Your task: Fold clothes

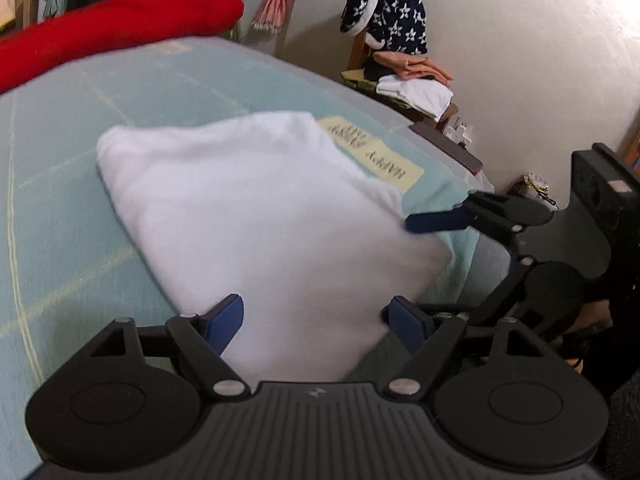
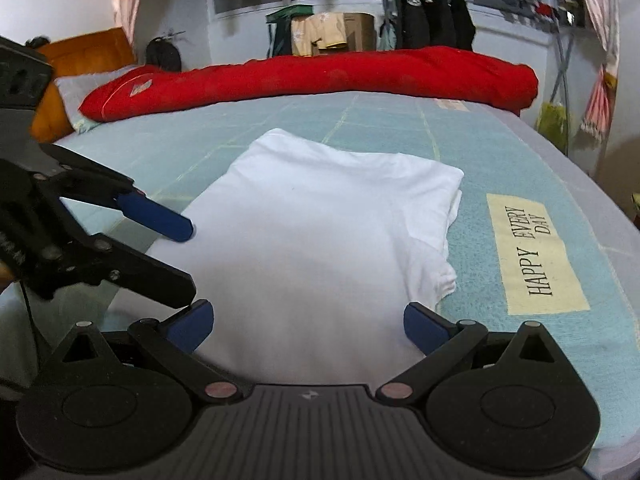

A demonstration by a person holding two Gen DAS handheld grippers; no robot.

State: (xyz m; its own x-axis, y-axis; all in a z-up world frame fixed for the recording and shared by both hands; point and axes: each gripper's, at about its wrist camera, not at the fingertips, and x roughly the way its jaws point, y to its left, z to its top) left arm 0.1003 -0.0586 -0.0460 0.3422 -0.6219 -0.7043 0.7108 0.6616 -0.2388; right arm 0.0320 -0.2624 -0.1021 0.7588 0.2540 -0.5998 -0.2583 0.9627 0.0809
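Left gripper (image 2: 176, 264) at the left, jaws spread wide, nothing between the blue pads, upper finger (image 2: 160, 216) at the left edge of the garment. Folded white T-shirt (image 2: 320, 232) lying flat mid-bed on the pale green bedspread (image 2: 280, 120), near the front edge. Right gripper (image 2: 308, 326) just before it, jaws wide, empty. Right of the shirt, a cream patch (image 2: 536, 252) reading "HAPPY EVERY DAY". Behind, a red quilt (image 2: 320, 76) rolled along the far side.
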